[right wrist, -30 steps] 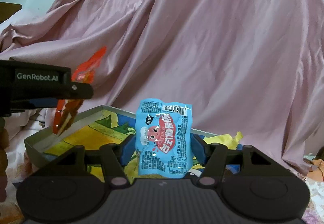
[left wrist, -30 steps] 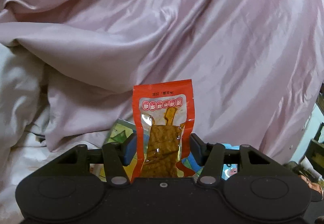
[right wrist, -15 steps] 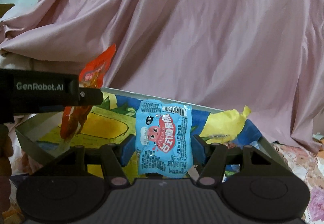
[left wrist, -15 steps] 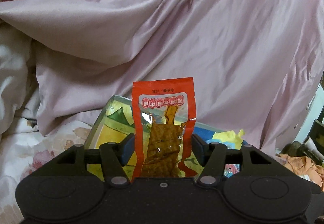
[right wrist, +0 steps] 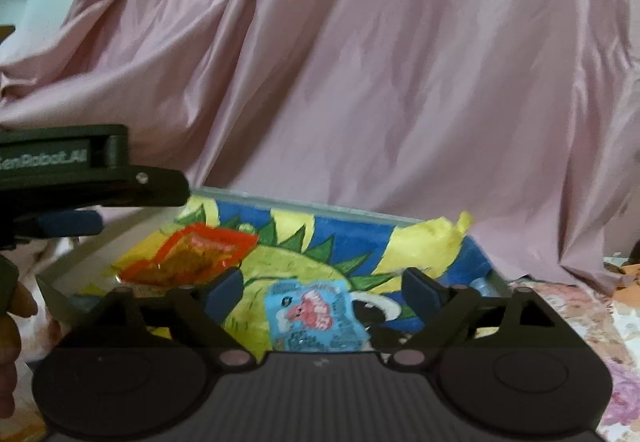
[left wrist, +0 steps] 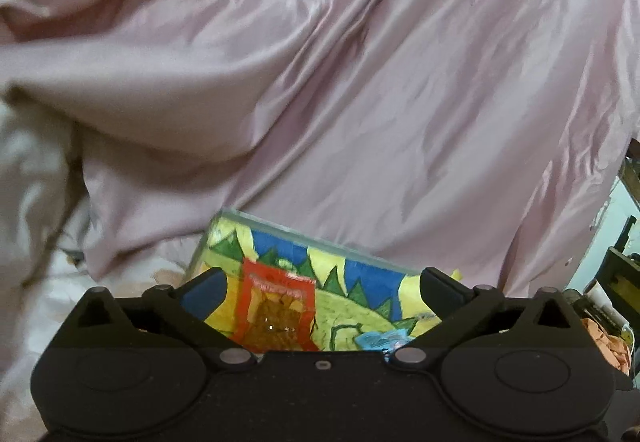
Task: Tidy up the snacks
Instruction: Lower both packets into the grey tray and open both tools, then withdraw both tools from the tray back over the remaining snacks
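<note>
Both the left gripper [left wrist: 320, 296] and right gripper [right wrist: 322, 292], jaws just opened wide and empty, hang over the box [right wrist: 320, 207] where 2 light, crinkly, slippery packets lie: red packet [right wrist: 192, 260] at 10 o'clock, blue packet [right wrist: 316, 316] at 6 o'clock, best pinched by a sealed edge.

The box [right wrist: 304, 238] has a grey rim and a lining painted like a child's drawing: blue sky, yellow patches, green spiky shapes with dark outlines. At its ten o'clock lies a red packet [right wrist: 192, 258] with a clear window showing brown contents, and at six o'clock a light blue packet [right wrist: 316, 316] printed with a pink-red cartoon figure and white lettering. Behind hangs plain, glossy dusty-pink cloth [right wrist: 380, 82]; the bedding [right wrist: 592, 318] at three o'clock is white with pink flowers.
</note>
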Tool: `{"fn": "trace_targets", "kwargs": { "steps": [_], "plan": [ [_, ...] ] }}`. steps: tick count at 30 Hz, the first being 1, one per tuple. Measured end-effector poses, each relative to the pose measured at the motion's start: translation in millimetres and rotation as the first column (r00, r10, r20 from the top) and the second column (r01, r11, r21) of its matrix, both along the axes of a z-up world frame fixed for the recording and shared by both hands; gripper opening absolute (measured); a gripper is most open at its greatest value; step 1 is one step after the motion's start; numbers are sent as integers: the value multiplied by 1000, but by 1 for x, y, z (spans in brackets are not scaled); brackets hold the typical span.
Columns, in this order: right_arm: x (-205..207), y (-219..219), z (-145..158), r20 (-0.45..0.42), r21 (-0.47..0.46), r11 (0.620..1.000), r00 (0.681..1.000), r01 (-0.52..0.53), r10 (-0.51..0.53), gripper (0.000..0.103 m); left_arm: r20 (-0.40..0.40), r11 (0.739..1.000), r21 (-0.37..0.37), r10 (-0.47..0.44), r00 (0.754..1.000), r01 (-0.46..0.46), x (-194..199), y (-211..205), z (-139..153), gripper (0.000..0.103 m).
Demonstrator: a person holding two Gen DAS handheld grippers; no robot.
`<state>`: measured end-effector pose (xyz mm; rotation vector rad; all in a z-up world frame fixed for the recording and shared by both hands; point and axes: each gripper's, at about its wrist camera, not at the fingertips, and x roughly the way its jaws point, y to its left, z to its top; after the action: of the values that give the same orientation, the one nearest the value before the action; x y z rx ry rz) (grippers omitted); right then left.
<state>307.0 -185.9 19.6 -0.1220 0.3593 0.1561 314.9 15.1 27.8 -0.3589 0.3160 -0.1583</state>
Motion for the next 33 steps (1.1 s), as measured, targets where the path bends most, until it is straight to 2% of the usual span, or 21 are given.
{"fn": "trace_targets", "kwargs": {
  "steps": [4,8,11,14,18,24,33],
  "plan": [
    [-27,-7,18,81,23,1000,997,17,-18,102,29,1000,27,6,1000,-7,-23,0,23,102],
    [-58,-14,32,153,57,998,988,17,-26,103,50,999,26,35,998,-36,-55,3,41,102],
    [-80,-20,39,175,98,995,984,18,-36,103,60,998,24,51,997,-52,-82,7,50,102],
    [-100,-22,43,192,99,995,981,6,-25,103,58,997,43,62,996,-65,-107,10,54,102],
    [-129,-21,49,226,77,997,974,-8,-9,103,41,994,87,65,997,-68,-141,16,51,102],
    [-166,-22,56,249,80,996,968,-37,16,103,-23,992,114,57,998,-54,-185,28,35,102],
    [-204,-27,53,218,21,996,973,-87,81,103,-98,987,157,58,993,-42,-226,45,20,102]
  ]
}}
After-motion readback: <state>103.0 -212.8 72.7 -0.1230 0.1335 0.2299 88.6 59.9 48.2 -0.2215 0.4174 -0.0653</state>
